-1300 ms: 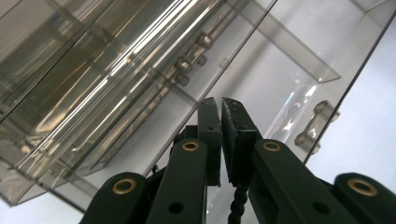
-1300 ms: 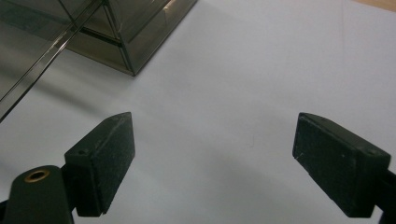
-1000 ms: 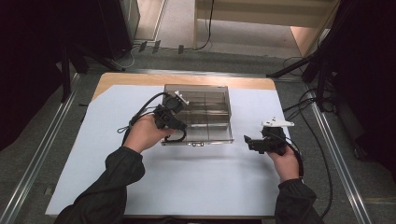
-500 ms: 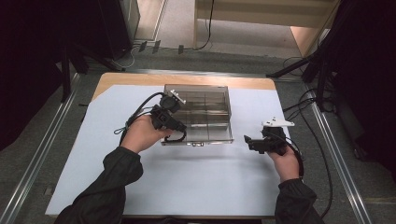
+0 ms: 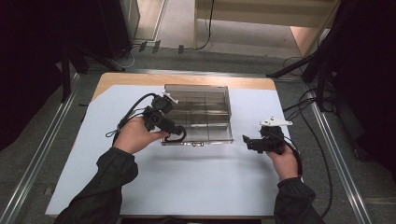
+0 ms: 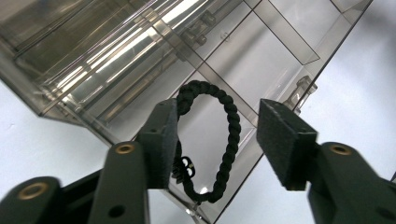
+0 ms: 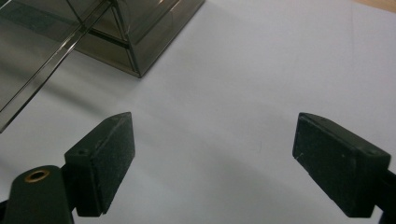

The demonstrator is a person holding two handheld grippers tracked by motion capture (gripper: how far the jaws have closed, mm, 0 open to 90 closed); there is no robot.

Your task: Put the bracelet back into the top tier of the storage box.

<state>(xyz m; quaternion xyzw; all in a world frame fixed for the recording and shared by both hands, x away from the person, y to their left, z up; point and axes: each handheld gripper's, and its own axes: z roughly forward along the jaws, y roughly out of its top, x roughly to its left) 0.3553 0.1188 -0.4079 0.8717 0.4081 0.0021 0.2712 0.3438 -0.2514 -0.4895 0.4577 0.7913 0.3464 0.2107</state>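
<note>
No readable text anywhere
No labels, brands, numbers or signs legible on the clear plastic box (image 5: 201,112), the black braided bracelet (image 6: 219,140), the white table sheet (image 5: 187,182) or either gripper body in any of the three views
</note>
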